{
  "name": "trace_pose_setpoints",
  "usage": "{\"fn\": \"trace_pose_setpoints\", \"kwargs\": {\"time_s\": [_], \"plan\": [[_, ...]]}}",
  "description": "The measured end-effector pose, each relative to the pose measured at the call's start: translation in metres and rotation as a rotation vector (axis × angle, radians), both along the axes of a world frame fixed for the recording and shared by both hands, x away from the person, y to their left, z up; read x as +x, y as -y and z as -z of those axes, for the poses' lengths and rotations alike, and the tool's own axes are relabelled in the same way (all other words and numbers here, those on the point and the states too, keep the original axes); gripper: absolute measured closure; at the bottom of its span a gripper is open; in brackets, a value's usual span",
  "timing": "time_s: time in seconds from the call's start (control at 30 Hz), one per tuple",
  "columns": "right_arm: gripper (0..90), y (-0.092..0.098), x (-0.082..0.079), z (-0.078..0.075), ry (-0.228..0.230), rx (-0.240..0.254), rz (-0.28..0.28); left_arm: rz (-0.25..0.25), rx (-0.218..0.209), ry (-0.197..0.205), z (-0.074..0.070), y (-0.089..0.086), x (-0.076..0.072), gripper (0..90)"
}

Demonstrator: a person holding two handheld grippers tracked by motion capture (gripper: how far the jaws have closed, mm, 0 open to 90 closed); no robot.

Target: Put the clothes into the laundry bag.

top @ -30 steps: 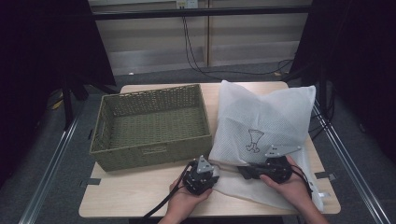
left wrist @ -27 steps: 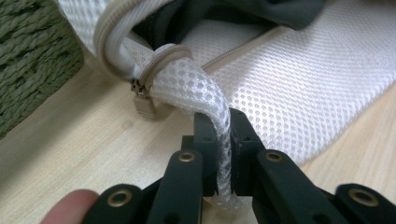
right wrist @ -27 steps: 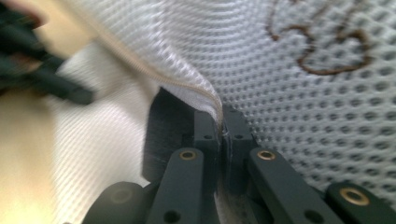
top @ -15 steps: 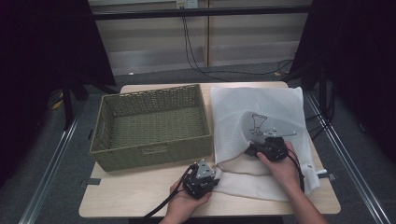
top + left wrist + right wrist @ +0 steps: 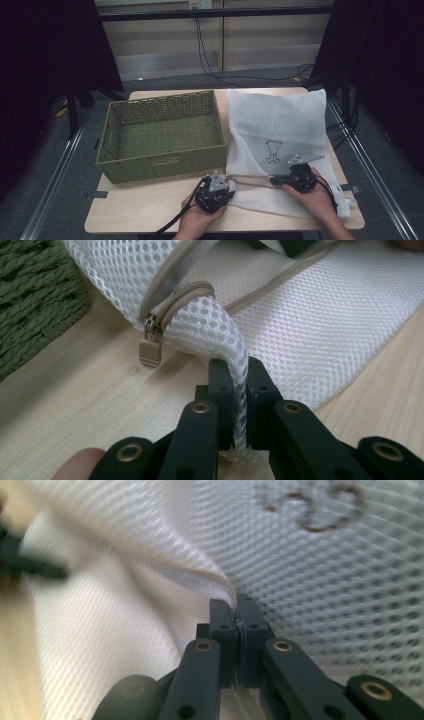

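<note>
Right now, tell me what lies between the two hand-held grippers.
In the high view, the mesh bag's zippered edge spans from the left hand-held gripper to the right hand-held gripper; each is shut on it.

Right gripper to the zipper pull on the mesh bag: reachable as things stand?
Probably not right now. The right gripper is shut on a fold of the mesh bag, so it would need to let go first. The zipper pull hangs bare beside the left gripper, which pinches the bag's corner; the tabletop around it is clear.

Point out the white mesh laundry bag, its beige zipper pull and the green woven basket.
white mesh laundry bag (image 5: 280,125), high view, upper panel.
beige zipper pull (image 5: 149,351), left gripper view, its tab.
green woven basket (image 5: 165,167), high view, front wall.
</note>
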State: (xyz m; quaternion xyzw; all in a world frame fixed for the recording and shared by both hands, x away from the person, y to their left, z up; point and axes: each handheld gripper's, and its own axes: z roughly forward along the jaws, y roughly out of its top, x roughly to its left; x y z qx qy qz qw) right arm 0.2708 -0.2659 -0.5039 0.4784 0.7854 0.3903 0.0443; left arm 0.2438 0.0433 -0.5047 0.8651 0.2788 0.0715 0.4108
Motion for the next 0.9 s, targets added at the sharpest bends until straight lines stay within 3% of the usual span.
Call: {"fn": "trace_pose_setpoints", "kwargs": {"time_s": [0.07, 0.1, 0.13, 0.17, 0.2, 0.23, 0.3, 0.33, 0.37, 0.4, 0.5, 0.6, 0.67, 0.7, 0.73, 0.77, 0.8, 0.83, 0.87, 0.9], "plan": [[88.6, 0.004, 0.015, -0.001, -0.002, -0.016, 0.05, 0.007, -0.001, -0.005, 0.0, 0.0, 0.001, 85.6], [88.6, 0.004, 0.015, -0.001, -0.002, -0.016, 0.05, 0.007, -0.001, -0.005, 0.0, 0.0, 0.001, 85.8], [88.6, 0.009, 0.035, 0.002, -0.022, 0.03, 0.117, 0.01, 0.001, -0.005, 0.0, -0.001, 0.001, 85.9], [88.6, 0.009, 0.035, 0.002, -0.022, 0.03, 0.117, 0.008, 0.001, -0.005, 0.0, -0.001, 0.001, 85.9], [88.7, 0.01, 0.047, 0.003, 0.012, 0.012, 0.17, 0.007, 0.0, -0.005, 0.0, -0.001, 0.001, 85.9], [88.7, 0.01, 0.047, 0.003, 0.012, 0.012, 0.17, 0.005, -0.003, -0.005, 0.0, -0.001, 0.001, 85.9], [88.8, 0.009, 0.057, 0.005, 0.059, -0.01, 0.22, 0.001, -0.006, -0.002, 0.0, -0.001, 0.001, 85.9], [88.9, 0.007, 0.061, 0.006, 0.081, -0.013, 0.227, 0.002, -0.003, -0.001, 0.0, -0.001, 0.001, 85.8], [88.8, 0.001, 0.064, 0.006, 0.113, -0.036, 0.201, -0.009, -0.023, -0.011, 0.001, -0.001, 0.001, 85.4], [88.7, -0.001, 0.064, 0.006, 0.133, -0.043, 0.169, -0.005, -0.013, -0.011, 0.001, -0.002, 0.001, 85.0], [80.2, -0.003, 0.052, 0.0, 0.125, -0.01, 0.073, -0.017, -0.019, -0.011, 0.001, -0.003, 0.001, 80.4], [68.6, 0.0, 0.038, -0.01, 0.146, -0.018, 0.056, -0.021, -0.039, -0.027, 0.001, -0.005, 0.003, 75.0], [60.3, 0.008, 0.023, -0.021, 0.172, 0.006, 0.034, -0.01, -0.075, -0.043, -0.001, -0.01, 0.006, 63.3], [58.1, 0.021, 0.006, -0.03, 0.198, 0.033, 0.048, -0.004, -0.132, -0.059, -0.004, -0.015, 0.009, 52.9], [58.1, 0.021, 0.006, -0.03, 0.198, 0.033, 0.048, -0.004, -0.132, -0.059, -0.004, -0.015, 0.009, 48.7], [57.6, 0.029, -0.004, -0.034, 0.23, 0.043, 0.066, -0.009, -0.146, -0.059, -0.006, -0.018, 0.01, 48.7], [55.2, 0.05, -0.018, -0.038, 0.269, 0.064, 0.11, -0.009, -0.164, -0.049, -0.009, -0.021, 0.012, 42.1], [55.2, 0.05, -0.018, -0.038, 0.269, 0.064, 0.11, -0.014, -0.183, -0.041, -0.012, -0.024, 0.015, 42.1], [52.5, 0.073, -0.027, -0.04, 0.299, 0.066, 0.201, -0.04, -0.244, -0.045, -0.018, -0.029, 0.022, 38.9], [52.5, 0.073, -0.027, -0.04, 0.299, 0.066, 0.201, -0.04, -0.244, -0.045, -0.018, -0.029, 0.022, 38.2]]}}
